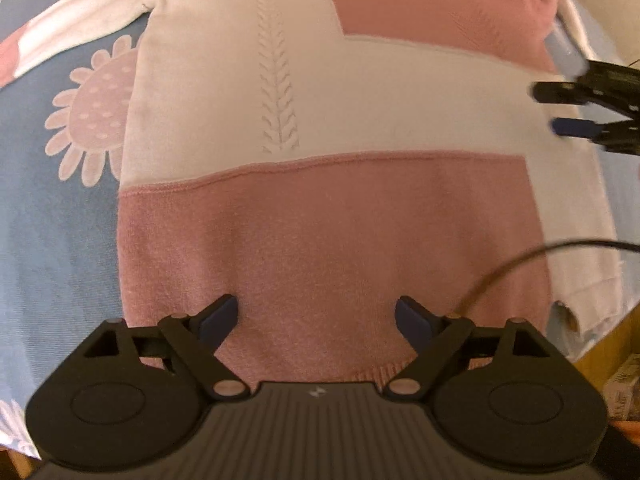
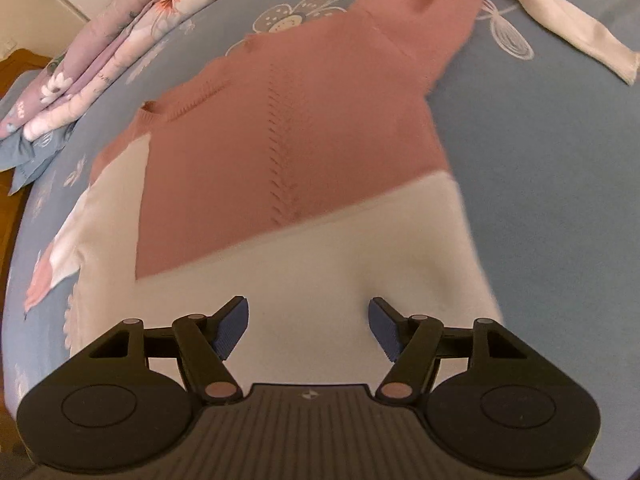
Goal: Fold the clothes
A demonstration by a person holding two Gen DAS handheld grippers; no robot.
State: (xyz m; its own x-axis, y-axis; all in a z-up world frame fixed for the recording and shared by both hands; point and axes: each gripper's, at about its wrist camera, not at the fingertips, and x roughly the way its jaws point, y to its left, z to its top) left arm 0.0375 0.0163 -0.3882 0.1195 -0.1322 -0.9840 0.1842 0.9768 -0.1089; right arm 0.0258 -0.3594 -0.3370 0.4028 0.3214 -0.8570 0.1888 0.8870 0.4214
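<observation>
A pink-and-cream colour-blocked knitted sweater [image 1: 320,128] is lying spread flat on a blue bedsheet printed with pale flowers [image 1: 60,200]. The left gripper [image 1: 316,316] is hovering over the sweater's pink lower panel near the ribbed hem, its two blue-padded fingers [image 1: 218,318] spread wide and gripping nothing. The right gripper [image 2: 308,324] is hanging over a cream panel at the sweater's side, its claw likewise released, with the fabric lying untouched between the fingers. In the left wrist view, the right gripper is showing at the far right edge [image 1: 568,110], blurred, over the cream band. One cream sleeve [image 2: 560,28] is stretching out onto the sheet, away from the body. A folded lilac floral quilt [image 2: 120,28] is sitting at the bed's far edge, well apart from the sweater.
</observation>
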